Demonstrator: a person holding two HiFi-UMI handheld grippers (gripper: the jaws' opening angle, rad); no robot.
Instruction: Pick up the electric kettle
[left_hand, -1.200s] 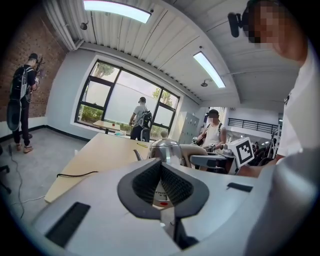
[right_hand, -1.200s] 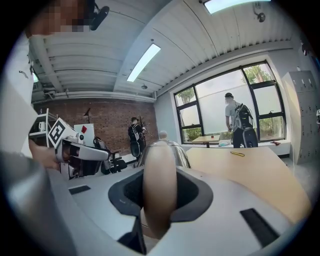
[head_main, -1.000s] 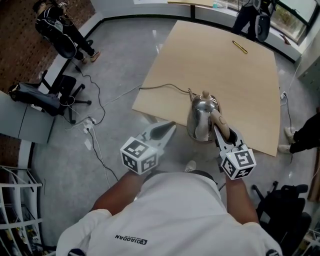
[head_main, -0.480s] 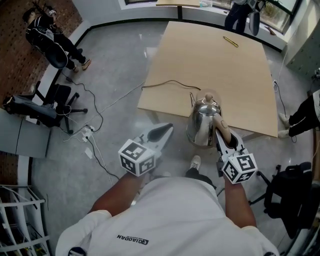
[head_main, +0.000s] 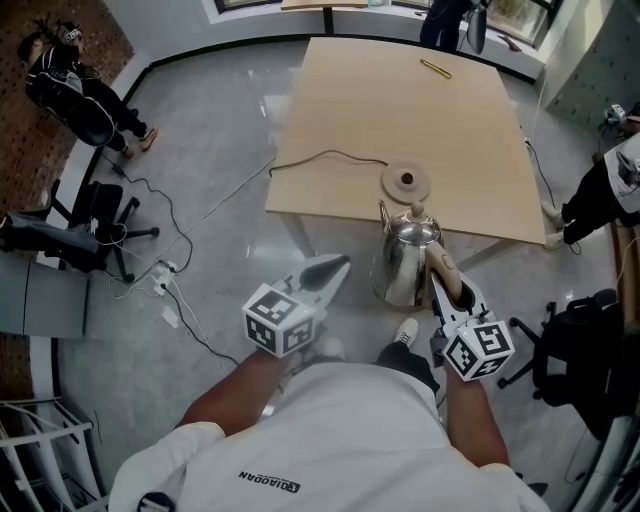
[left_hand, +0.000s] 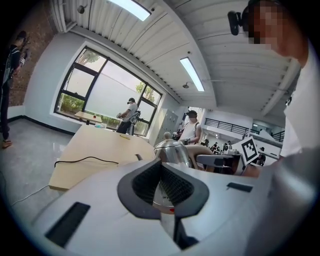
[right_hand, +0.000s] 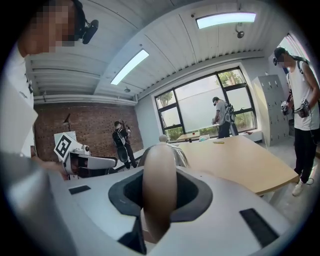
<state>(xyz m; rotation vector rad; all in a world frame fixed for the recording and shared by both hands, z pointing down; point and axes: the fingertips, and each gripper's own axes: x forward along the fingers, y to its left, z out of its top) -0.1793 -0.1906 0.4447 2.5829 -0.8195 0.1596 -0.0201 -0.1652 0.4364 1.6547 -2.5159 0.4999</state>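
The steel electric kettle (head_main: 405, 262) hangs in the air over the floor, just off the near edge of the wooden table (head_main: 400, 110). My right gripper (head_main: 440, 270) is shut on its tan handle (right_hand: 159, 185), which fills the gap between the jaws. The kettle's round base (head_main: 406, 182) stays on the table with its black cord (head_main: 320, 158). My left gripper (head_main: 335, 266) floats to the left of the kettle, shut, with nothing in it. In the left gripper view the kettle (left_hand: 172, 150) shows just past the jaws.
A yellow pen (head_main: 436, 68) lies at the table's far side. Office chairs (head_main: 90, 215) and floor cables sit to the left, a black chair (head_main: 575, 350) to the right. People stand at the far left (head_main: 70, 85), the right (head_main: 610, 180) and beyond the table.
The kettle has come away from the table toward me in the right gripper, and its base now shows bare on the tabletop. The left gripper drew back alongside.
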